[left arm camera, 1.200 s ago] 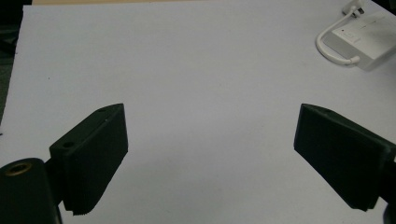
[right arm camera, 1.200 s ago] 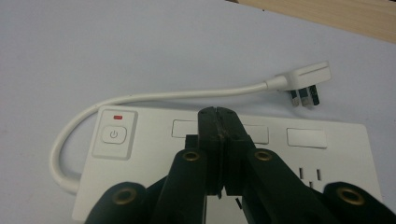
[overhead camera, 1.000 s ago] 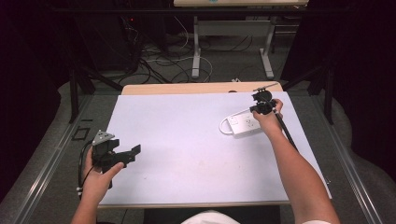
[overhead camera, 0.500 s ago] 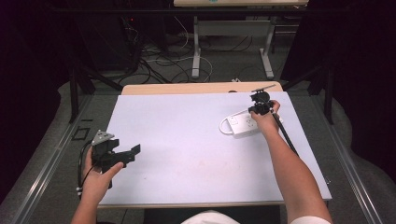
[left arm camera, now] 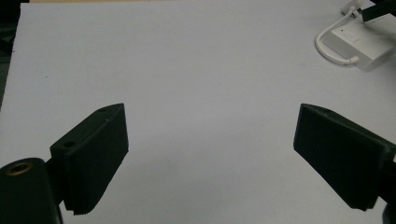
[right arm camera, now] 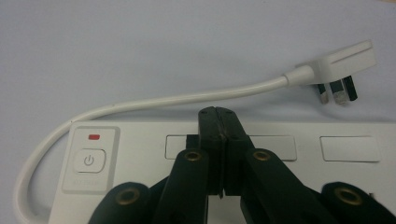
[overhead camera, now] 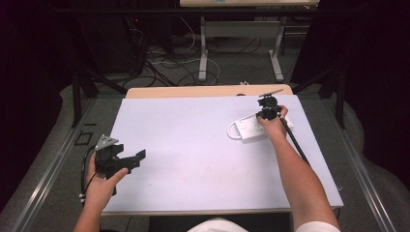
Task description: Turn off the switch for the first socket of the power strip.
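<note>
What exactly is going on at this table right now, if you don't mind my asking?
A person holds a pair of tongs in each hand over a white table. The right tongs are closed, jaws pressed together, over the top face of a white power strip at the table's far right; its short cable loops round to a loose plug. The left tongs are wide open above bare table near the left front corner, holding nothing.

1. Left gripper [overhead camera: 138, 157], held in the left hand [overhead camera: 102, 181] at seven o'clock, fingers spread wide apart.
2. Right gripper [right arm camera: 223, 122], in the right hand [overhead camera: 273, 124] at two o'clock, fingers pressed together, arm outstretched.
</note>
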A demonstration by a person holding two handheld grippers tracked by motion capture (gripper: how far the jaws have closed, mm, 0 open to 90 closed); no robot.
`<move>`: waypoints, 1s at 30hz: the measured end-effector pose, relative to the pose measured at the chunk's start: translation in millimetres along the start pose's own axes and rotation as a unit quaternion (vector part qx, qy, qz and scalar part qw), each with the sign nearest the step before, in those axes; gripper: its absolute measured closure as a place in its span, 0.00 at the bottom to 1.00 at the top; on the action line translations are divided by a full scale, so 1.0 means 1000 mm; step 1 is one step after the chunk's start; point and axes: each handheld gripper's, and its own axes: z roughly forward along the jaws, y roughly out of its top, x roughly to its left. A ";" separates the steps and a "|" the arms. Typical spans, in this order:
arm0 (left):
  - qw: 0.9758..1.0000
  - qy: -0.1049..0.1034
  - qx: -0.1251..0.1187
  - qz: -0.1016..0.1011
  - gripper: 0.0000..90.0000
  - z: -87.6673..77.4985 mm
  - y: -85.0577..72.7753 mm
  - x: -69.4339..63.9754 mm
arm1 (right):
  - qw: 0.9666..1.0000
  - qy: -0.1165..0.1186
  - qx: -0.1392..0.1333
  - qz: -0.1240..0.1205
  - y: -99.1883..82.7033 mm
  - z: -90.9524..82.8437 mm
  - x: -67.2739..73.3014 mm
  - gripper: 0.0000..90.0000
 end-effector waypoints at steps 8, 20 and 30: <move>1.000 0.000 -0.001 0.000 0.11 0.000 0.000 0.000 | 1.000 -0.003 0.001 0.002 -0.001 0.002 0.001 1.00; 1.000 0.000 0.000 0.003 0.11 -0.001 0.000 -0.001 | 1.000 -0.004 0.002 0.003 -0.001 0.002 0.002 1.00; 1.000 0.000 0.001 0.003 0.11 -0.002 0.000 0.000 | 1.000 -0.006 0.007 0.002 -0.002 0.003 0.002 1.00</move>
